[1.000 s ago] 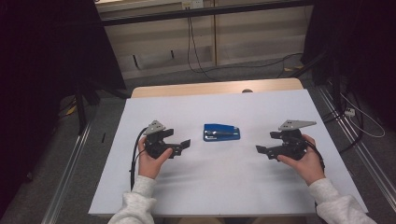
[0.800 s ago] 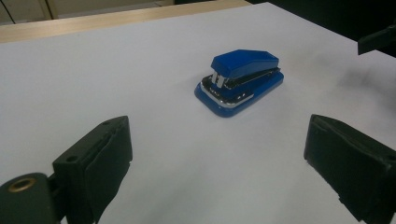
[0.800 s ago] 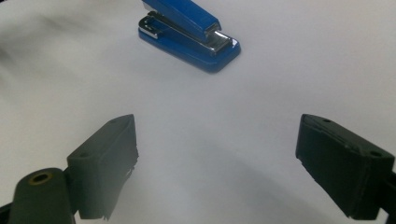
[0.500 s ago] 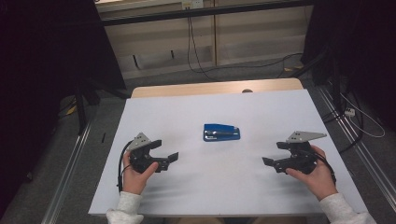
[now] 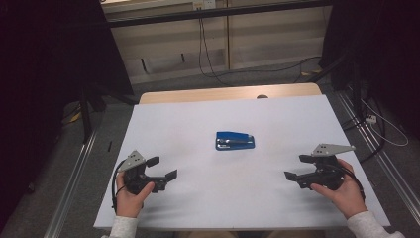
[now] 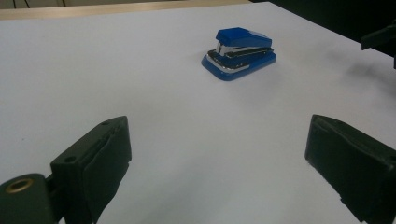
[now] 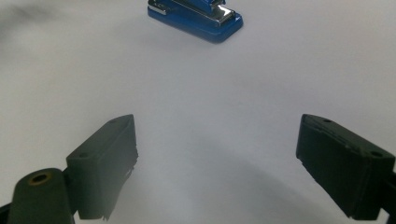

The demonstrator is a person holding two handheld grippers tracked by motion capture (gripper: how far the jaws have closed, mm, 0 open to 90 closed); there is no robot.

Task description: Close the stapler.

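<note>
A small blue stapler point(image 5: 235, 140) lies flat in the middle of the white table point(image 5: 277, 114); it also appears at the upper middle of the left gripper view point(image 6: 239, 53) and at the top of the right gripper view point(image 7: 196, 14). My left gripper point(image 5: 161, 168) sits near the table's front left corner, held in a hand, open and empty, well short of the stapler. My right gripper point(image 5: 295, 167) is at the front right, likewise open with nothing between its jaws. Wide bare table shows between each pair of jaws point(image 6: 219, 154) point(image 7: 219, 154).
A wooden strip point(image 5: 223, 93) runs along the table's far edge. Metal rails point(image 5: 79, 173) flank the table on the floor, with cables point(image 5: 381, 124) trailing at the right. Dark curtains stand on both sides.
Both hands have drawn their grippers back toward the table's front edge and outward, away from the stapler. The stapler has not moved.
</note>
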